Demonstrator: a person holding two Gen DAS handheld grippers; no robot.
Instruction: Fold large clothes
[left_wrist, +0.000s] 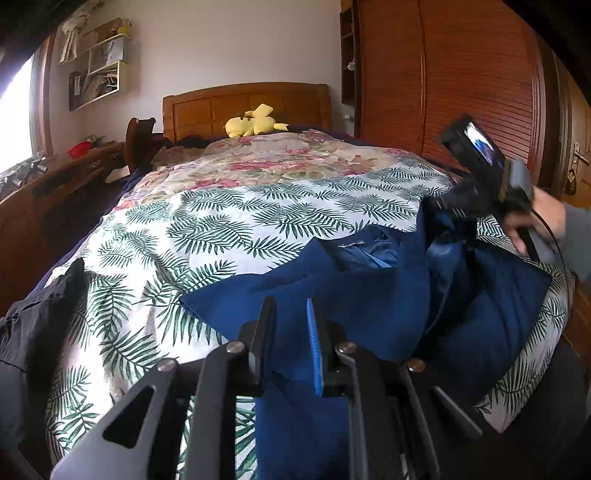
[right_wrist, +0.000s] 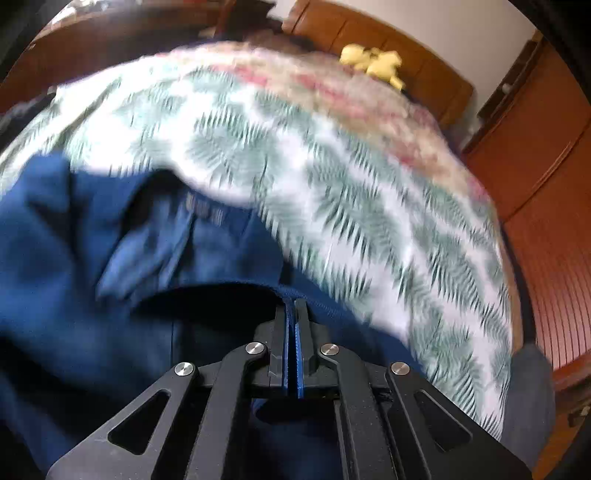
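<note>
In the left wrist view, a blue jacket (left_wrist: 369, 288) is seen spread on the fern-print bedspread (left_wrist: 221, 229), toward the foot of the bed and far from the wooden headboard (left_wrist: 243, 107). The left gripper (left_wrist: 290, 317) is held directly over the jacket's near part, its two fingers parted with a clear gap between them; blue cloth is seen in that gap and below it, but whether it is pinched cannot be told. The jacket's collar and label lie beyond the fingertips, toward the headboard. To the right of the collar, the right gripper (left_wrist: 454, 201) is seen blurred, carried by a hand (left_wrist: 535, 218) above the jacket's bunched far side. A dark garment (left_wrist: 40, 325) lies at the bedspread's left edge, well apart from the jacket. A yellow plush toy (left_wrist: 255, 122) rests against the headboard.

In the right wrist view, much blurred, the right gripper (right_wrist: 293, 306) is shown with its fingers pressed together on a fold of the jacket (right_wrist: 92, 240), an edge of blue cloth being clamped between the pads. The rest of the jacket is spread to the left of and beneath the gripper, its collar ahead and left of the fingertips. The bedspread (right_wrist: 332, 166) extends beyond, toward the headboard (right_wrist: 369, 33), where the plush toy (right_wrist: 376, 64) lies.
</note>
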